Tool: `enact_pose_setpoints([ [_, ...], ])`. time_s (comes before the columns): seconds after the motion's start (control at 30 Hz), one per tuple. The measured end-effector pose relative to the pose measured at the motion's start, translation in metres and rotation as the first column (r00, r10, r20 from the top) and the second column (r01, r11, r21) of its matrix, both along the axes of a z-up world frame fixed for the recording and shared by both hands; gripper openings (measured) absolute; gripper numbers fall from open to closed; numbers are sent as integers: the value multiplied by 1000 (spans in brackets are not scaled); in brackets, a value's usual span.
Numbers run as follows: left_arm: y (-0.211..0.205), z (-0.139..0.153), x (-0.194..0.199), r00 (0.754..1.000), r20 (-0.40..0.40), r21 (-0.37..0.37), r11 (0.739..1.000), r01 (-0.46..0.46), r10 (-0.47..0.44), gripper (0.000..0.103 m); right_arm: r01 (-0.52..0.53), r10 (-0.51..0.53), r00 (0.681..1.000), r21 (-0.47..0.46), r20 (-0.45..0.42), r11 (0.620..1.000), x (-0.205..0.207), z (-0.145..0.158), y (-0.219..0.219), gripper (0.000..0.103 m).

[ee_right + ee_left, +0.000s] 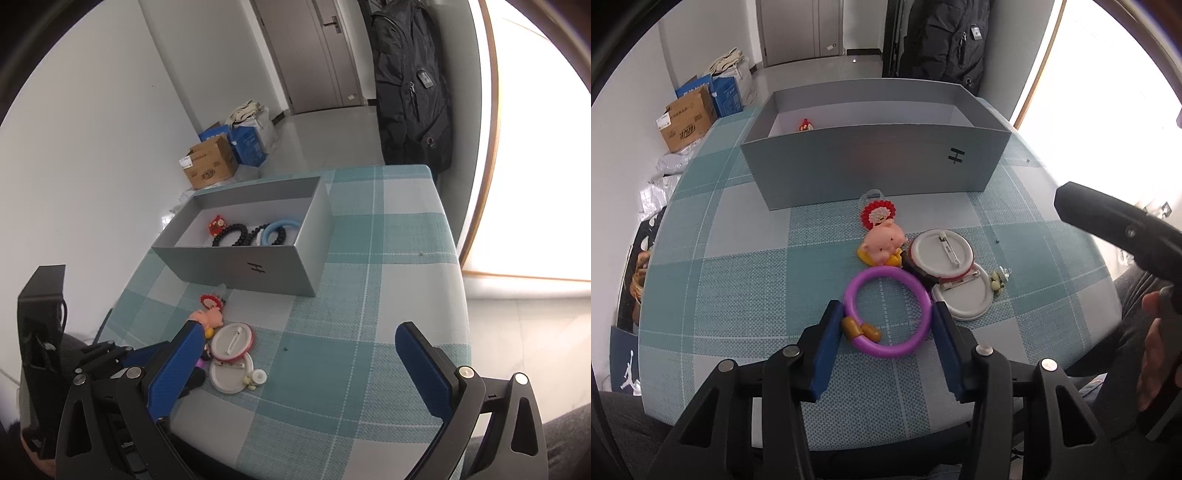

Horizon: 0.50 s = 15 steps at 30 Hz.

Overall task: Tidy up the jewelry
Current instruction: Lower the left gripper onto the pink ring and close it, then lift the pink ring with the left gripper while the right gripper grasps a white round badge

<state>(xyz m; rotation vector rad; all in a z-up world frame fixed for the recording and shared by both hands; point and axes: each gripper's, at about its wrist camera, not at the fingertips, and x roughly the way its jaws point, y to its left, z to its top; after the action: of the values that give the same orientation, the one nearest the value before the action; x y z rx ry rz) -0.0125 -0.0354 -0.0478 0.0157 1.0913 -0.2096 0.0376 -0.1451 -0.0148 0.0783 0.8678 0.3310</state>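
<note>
A purple bangle (886, 312) with amber beads lies on the checked cloth. My left gripper (884, 314) is open, its blue fingers on either side of the bangle, not closed on it. Beyond lie a pink pig charm (882, 245), a red flower charm (877, 214), two round pin badges (940, 254) face down, and a small green trinket (997, 282). The grey box (240, 266) holds a red charm (217, 225), black bead bracelets (231, 234) and a blue ring (275, 232). My right gripper (299, 350) is open and empty, above the cloth to the right of the badges (232, 341).
The grey box (875, 166) stands at the far side of the table. The table edge (461, 295) runs along the right. Cardboard boxes (210, 166) and bags sit on the floor to the left; a dark backpack (410, 85) hangs near the door.
</note>
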Motion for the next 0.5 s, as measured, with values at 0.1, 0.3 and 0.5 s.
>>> enact_pose_setpoints([
  [0.1, 0, 2, 1, 1000, -2, -18, 1000, -5, 5, 43, -7, 7, 1000, -13, 6, 1000, 0, 0, 3, 103],
  [0.3, 14, 8, 10, 999, 2, -77, 997, -31, 32, 43, -14, 13, 1000, -33, -7, 999, 0, -4, 6, 103],
  [0.5, 36, 29, 10, 989, 68, -156, 981, -119, 131, 43, -16, 15, 1000, -24, -25, 1000, 1, -8, 6, 103],
])
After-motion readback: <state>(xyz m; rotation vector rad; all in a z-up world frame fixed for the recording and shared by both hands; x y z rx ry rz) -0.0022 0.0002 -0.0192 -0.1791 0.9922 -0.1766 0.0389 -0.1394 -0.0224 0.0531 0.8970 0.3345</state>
